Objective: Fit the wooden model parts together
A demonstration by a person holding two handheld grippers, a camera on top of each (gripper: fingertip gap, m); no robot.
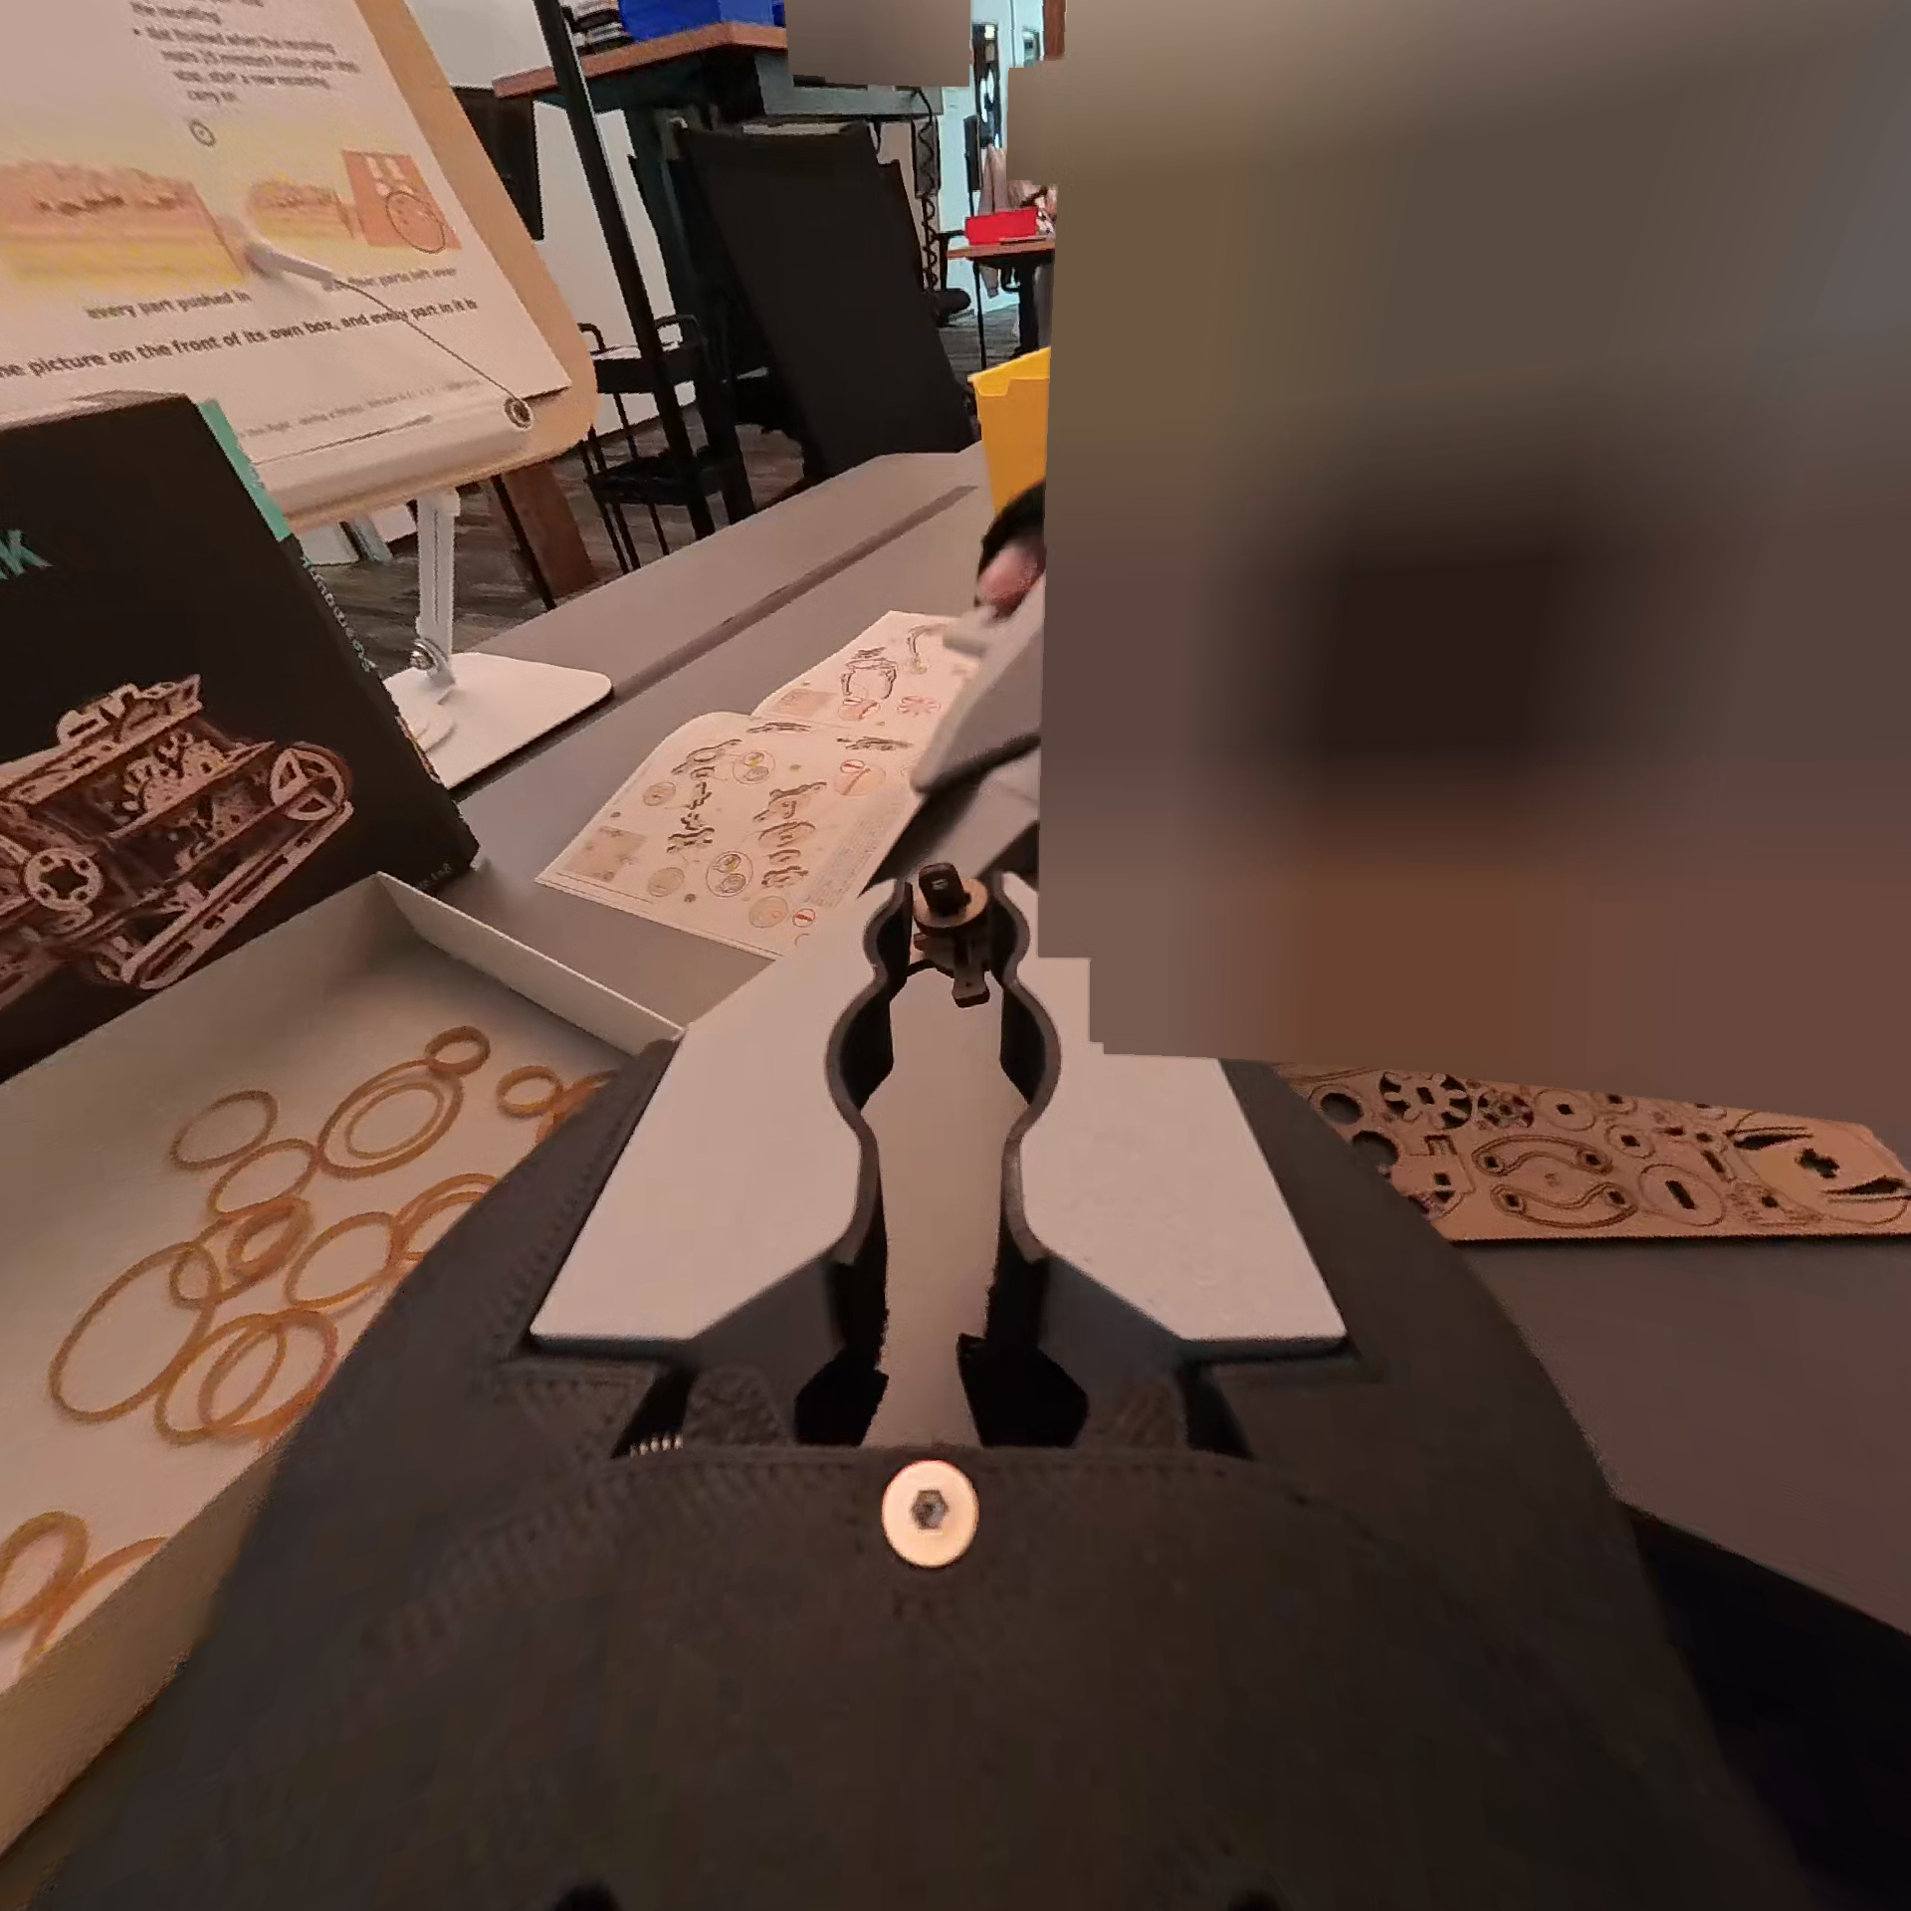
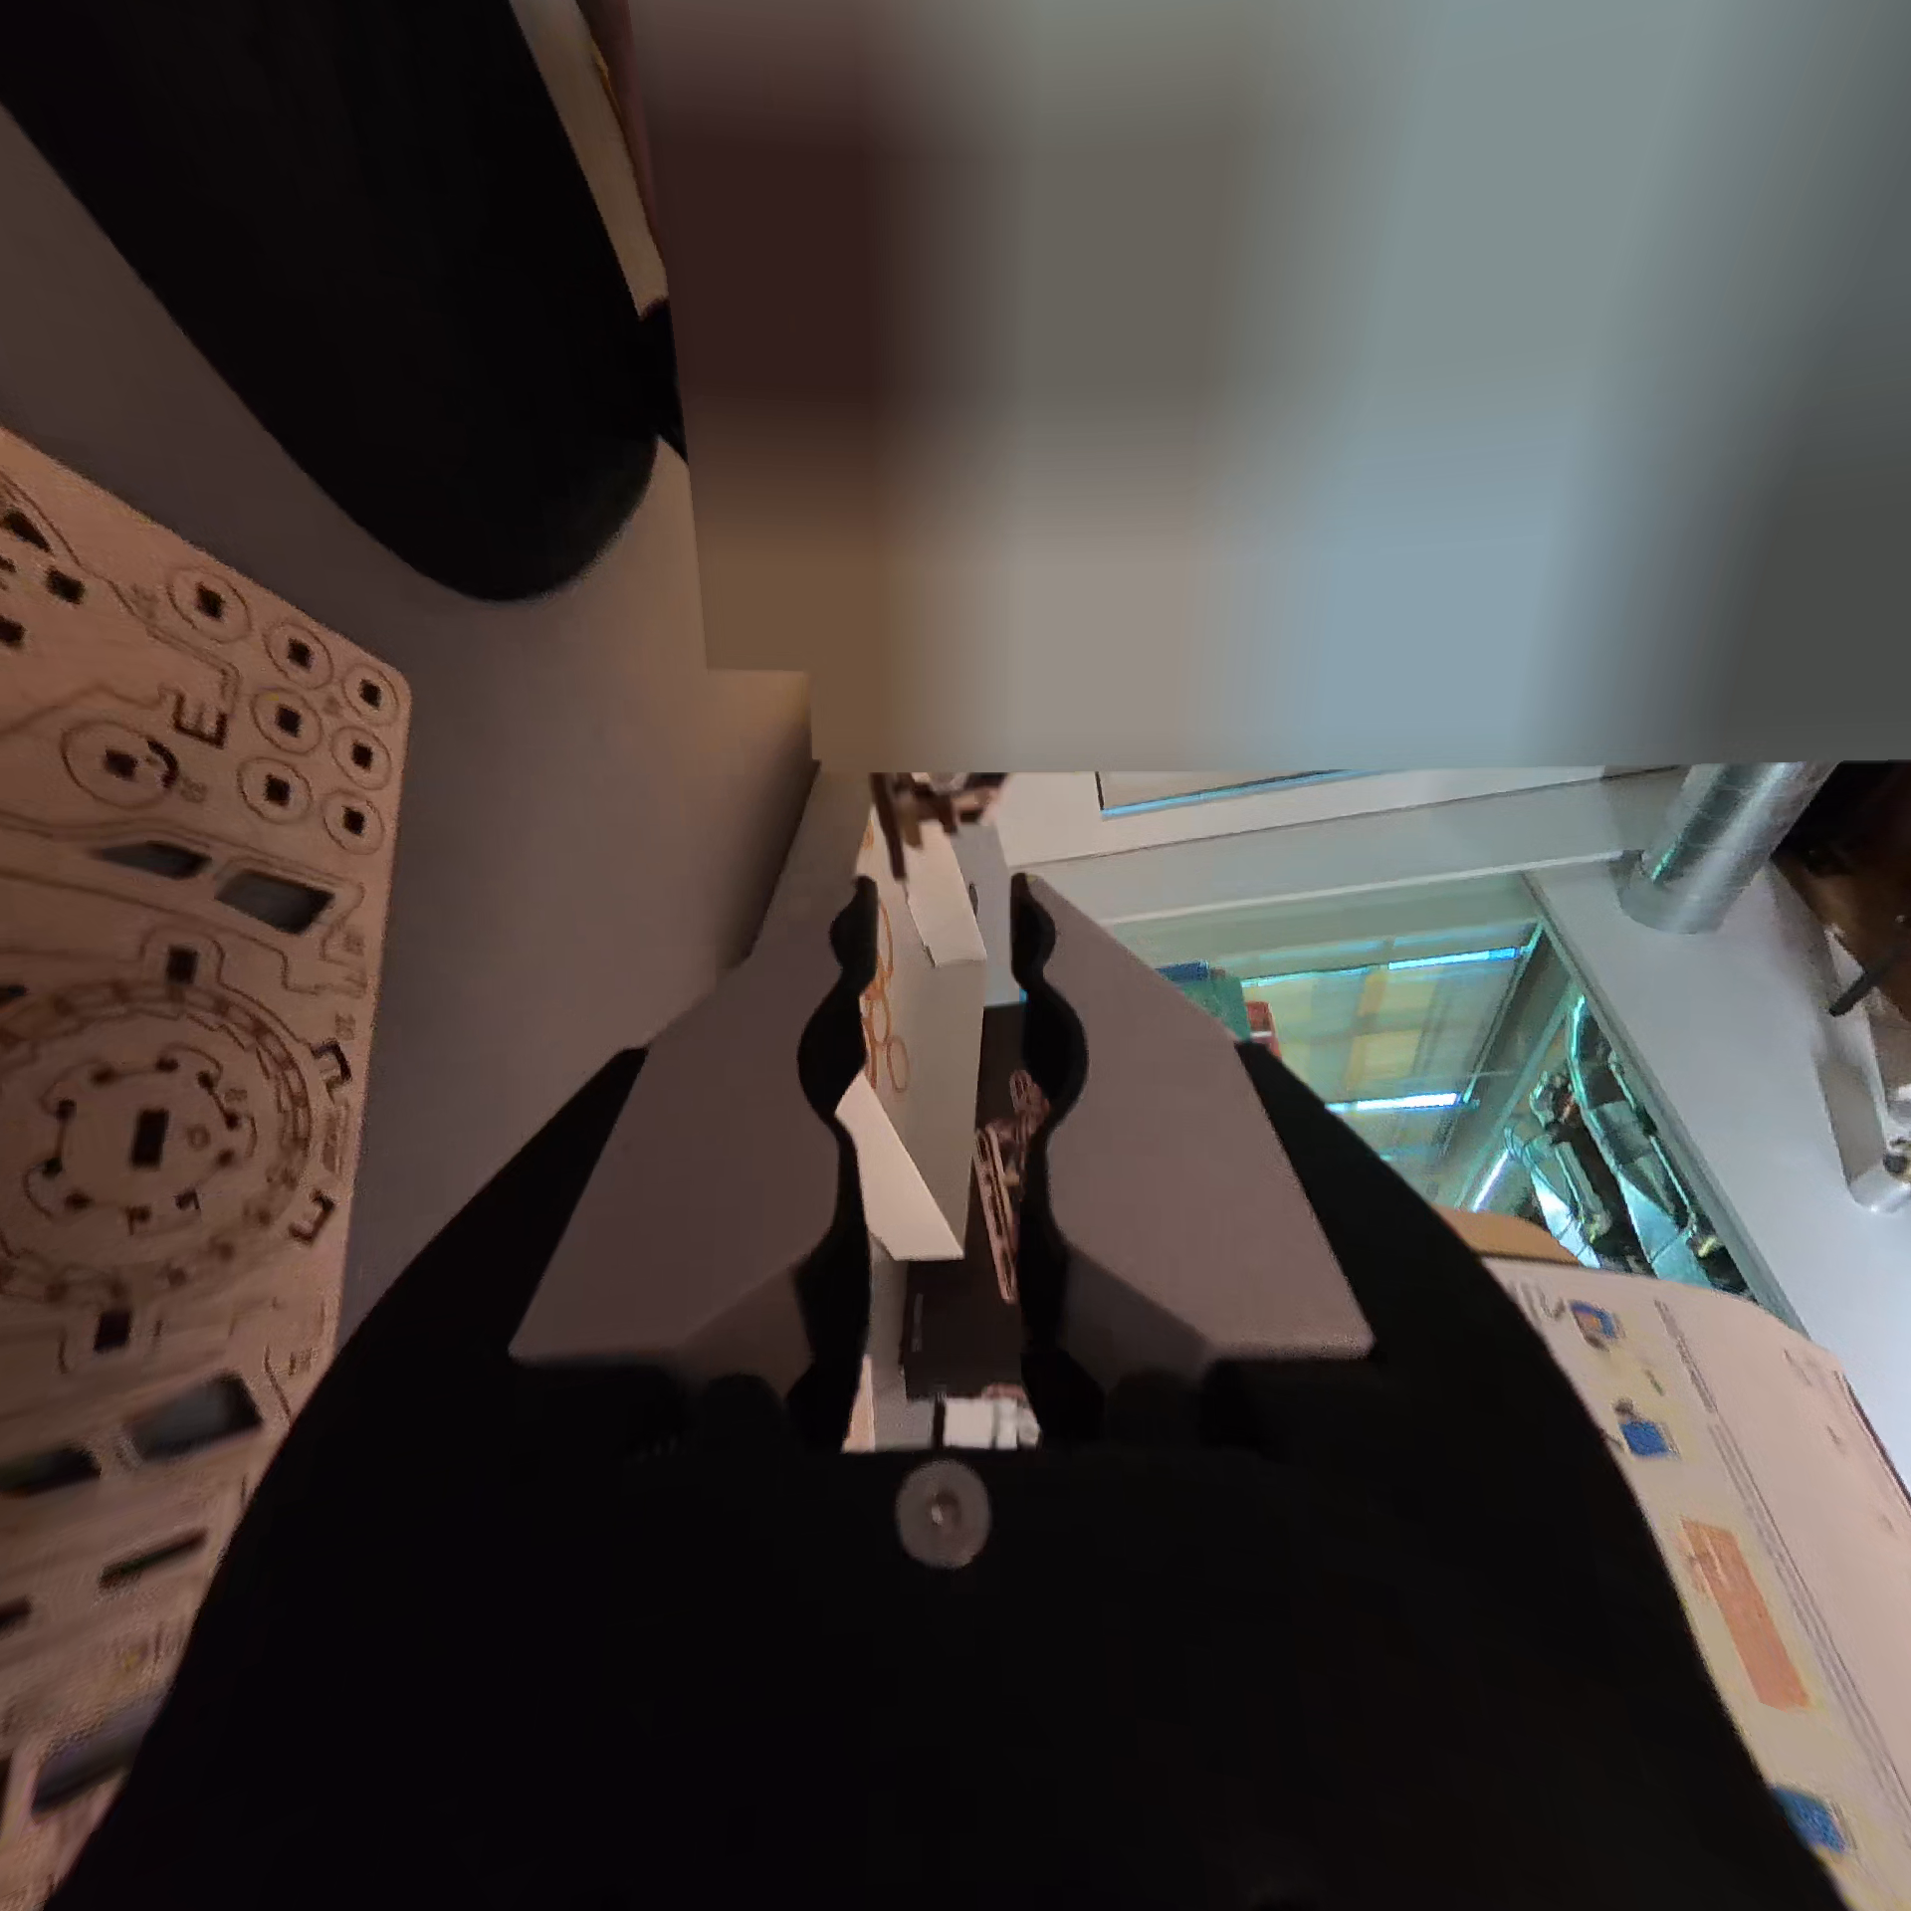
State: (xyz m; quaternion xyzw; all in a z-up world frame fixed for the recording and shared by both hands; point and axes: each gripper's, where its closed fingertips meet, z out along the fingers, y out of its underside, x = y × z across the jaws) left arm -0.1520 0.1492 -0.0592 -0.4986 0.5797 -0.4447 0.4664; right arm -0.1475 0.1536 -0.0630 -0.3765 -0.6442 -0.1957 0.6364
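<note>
Wood, laser-cut and small: that is what my left claw (image 1: 946,920) has pinched at its very tips, a little sub-assembly (image 1: 948,923) of a disc on a short dark peg with a crosspiece below. The jaws stand nearly closed on it, gripping only at the front edge.

My right claw (image 2: 939,895) holds nothing; its jaws stand part open, with clear space between the tips. It is rolled on its side, pointing across the grey table (image 1: 786,579), apart from the held piece.

Noted nearby: a punched parts sheet (image 1: 1613,1169) flat on the table to the right of the left claw, an open instruction booklet (image 1: 745,817) beyond it, a white tray (image 1: 496,946) of loose rubber bands (image 1: 248,1251) at left, and the kit box (image 1: 207,662) standing behind the tray.

Risks, in my judgement: the grip is shallow, so side pressure from a mating part could twist the piece out or spin it on its peg. Thin wood may split if forced misaligned. A dropped piece could land among the bands and be hard to recover.
</note>
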